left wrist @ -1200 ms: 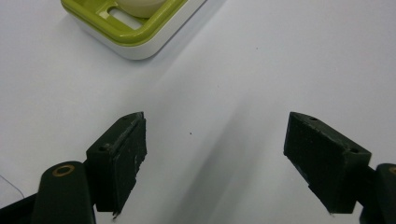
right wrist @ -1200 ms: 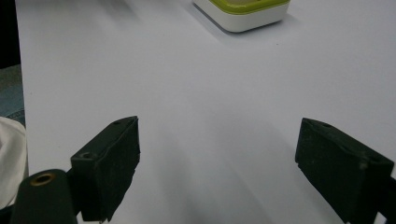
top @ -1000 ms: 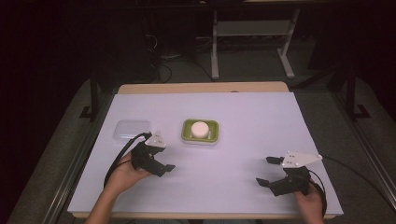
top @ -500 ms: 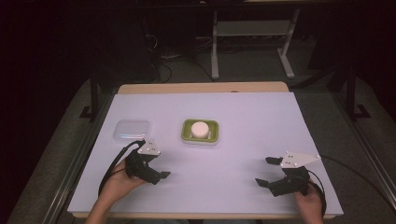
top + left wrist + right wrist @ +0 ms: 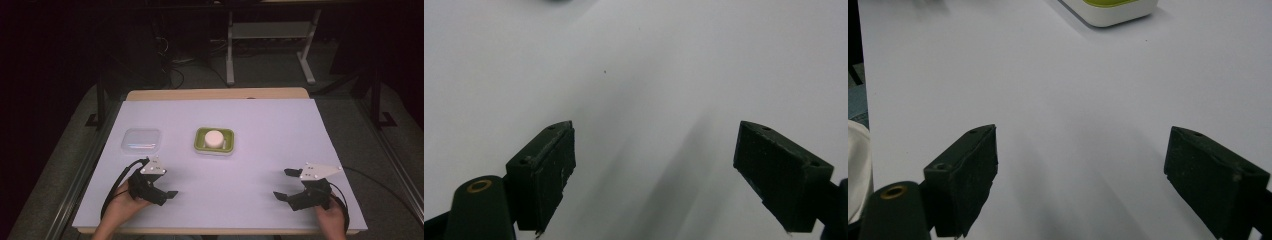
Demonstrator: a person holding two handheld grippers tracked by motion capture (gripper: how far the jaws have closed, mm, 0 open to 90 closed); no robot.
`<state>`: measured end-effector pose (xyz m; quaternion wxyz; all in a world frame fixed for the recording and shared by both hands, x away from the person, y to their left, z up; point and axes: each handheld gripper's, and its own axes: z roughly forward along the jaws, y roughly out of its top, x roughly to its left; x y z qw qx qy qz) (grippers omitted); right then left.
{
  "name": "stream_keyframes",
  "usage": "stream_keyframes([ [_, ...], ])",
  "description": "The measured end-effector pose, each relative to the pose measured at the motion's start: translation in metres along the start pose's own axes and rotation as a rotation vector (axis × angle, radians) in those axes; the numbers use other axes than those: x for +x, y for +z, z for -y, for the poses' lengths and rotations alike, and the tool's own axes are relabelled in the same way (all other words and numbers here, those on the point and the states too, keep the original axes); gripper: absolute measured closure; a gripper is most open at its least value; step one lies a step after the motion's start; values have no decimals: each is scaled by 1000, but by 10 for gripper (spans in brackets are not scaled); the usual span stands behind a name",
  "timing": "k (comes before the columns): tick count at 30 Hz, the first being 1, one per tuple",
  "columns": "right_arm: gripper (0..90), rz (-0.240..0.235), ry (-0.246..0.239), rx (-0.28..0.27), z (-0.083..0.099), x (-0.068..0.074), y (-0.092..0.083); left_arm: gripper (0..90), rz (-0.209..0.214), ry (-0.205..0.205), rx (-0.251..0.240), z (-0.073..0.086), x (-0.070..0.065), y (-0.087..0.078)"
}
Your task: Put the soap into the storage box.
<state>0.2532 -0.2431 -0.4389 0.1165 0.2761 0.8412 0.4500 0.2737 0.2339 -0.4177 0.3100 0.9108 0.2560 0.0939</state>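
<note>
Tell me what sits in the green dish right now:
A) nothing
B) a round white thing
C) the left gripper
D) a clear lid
B: in the high view a round white thing sits in the green dish, while the clear lid lies apart on the sheet and the left gripper stands open nearer the person.

Left tongs (image 5: 167, 187): low near the table's front edge, jaws just opened wide, nothing between them.
Right tongs (image 5: 286, 184): low, jaws spread wide, empty.
</note>
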Motion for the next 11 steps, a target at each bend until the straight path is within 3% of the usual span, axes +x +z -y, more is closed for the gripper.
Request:
stream_keyframes([
  [5, 130, -1, -4, -2, 0, 2, 0, 167, 8, 2, -4, 9, -6, 2],
  [9, 131, -6, -13, -6, -1, 3, -2, 167, 6, 3, -36, 15, -9, 3],
  [11, 131, -8, -12, -7, -1, 3, -2, 167, 4, -19, -61, 17, -7, 3],
])
